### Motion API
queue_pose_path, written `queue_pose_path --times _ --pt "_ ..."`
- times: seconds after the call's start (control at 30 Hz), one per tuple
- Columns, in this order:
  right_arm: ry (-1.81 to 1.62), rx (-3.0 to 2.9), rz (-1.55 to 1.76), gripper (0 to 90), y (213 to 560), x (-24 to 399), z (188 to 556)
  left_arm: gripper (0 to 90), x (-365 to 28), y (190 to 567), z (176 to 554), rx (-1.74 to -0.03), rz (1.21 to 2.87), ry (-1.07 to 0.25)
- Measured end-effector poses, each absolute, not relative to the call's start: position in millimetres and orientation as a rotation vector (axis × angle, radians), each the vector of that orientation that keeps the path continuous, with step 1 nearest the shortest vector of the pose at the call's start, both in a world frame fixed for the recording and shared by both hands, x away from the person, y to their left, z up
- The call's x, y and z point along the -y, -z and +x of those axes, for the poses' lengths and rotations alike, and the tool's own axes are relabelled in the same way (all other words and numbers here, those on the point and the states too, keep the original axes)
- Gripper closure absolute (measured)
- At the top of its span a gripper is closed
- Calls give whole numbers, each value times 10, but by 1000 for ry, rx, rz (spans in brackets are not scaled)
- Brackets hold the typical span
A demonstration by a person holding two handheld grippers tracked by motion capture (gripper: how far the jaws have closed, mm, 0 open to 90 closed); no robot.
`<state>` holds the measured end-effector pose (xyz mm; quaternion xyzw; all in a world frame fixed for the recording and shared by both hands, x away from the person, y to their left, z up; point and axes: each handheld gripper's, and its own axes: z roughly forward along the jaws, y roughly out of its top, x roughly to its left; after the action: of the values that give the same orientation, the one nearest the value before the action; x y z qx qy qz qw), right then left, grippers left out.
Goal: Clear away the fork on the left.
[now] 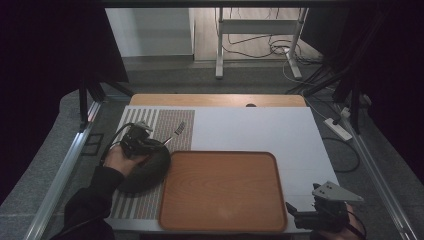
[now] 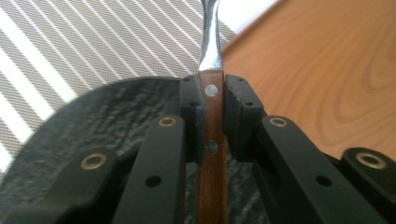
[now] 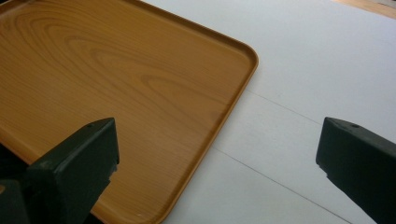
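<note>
My left gripper [image 1: 159, 144] is shut on the wooden handle of a fork [image 1: 176, 131], whose metal tines point away over the striped placemat [image 1: 170, 122]. In the left gripper view the brown riveted handle [image 2: 213, 154] is pinched between the two black pads, with my left gripper [image 2: 214, 93] above a dark round plate [image 2: 102, 126]. That plate [image 1: 147, 172] lies beside the left edge of the wooden tray [image 1: 222, 192]. At the table's near right corner my right gripper [image 1: 300, 210] stands open, its jaws wide apart over the tray's corner [image 3: 140, 93] with nothing between them.
A white mat [image 1: 260, 127] covers the table behind and to the right of the tray. Beyond the table stand a desk frame [image 1: 257, 35] and loose cables on the floor. A power strip [image 1: 338, 128] lies off the table's right side.
</note>
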<state>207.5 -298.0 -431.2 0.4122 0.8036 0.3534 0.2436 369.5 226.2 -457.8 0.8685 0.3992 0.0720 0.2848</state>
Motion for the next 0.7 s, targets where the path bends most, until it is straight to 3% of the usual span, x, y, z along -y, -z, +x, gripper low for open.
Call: queue_pose_path --times 0.7 --pt "-961 -2199 1106 0 4313 2969 2065 778 -1669 4672 3141 -1019 2375 -125"
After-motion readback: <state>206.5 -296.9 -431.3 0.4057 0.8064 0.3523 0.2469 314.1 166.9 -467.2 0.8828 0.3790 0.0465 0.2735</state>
